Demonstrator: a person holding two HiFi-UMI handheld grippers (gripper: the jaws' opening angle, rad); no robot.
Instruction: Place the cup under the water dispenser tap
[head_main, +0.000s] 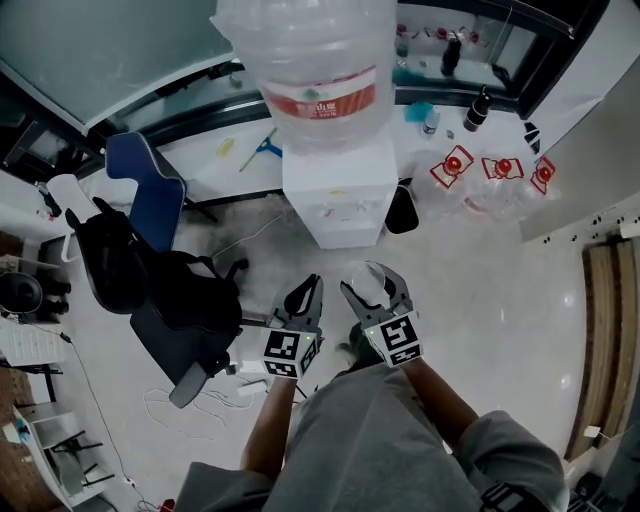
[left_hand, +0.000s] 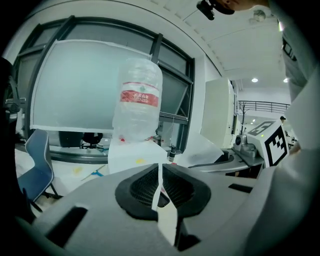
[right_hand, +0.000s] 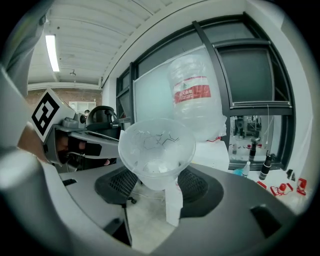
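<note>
A clear plastic cup (right_hand: 157, 152) sits upright between the pads of my right gripper (right_hand: 159, 175), which is shut on it. In the head view the cup (head_main: 368, 285) and right gripper (head_main: 372, 292) hang over the floor, a short way in front of the white water dispenser (head_main: 335, 190). A big clear bottle (head_main: 310, 70) with a red label stands on top of the dispenser. My left gripper (head_main: 308, 290) is beside the right one, shut with nothing in it (left_hand: 160, 182). Both gripper views face the dispenser (left_hand: 135, 157) (right_hand: 215, 150). I cannot make out the tap.
A blue chair (head_main: 150, 185) and a black office chair with a dark bag (head_main: 170, 300) stand to the left. Several clear jugs with red caps (head_main: 500, 175) sit on the floor to the right. A black object (head_main: 402, 210) leans beside the dispenser. Cables (head_main: 180, 410) trail at lower left.
</note>
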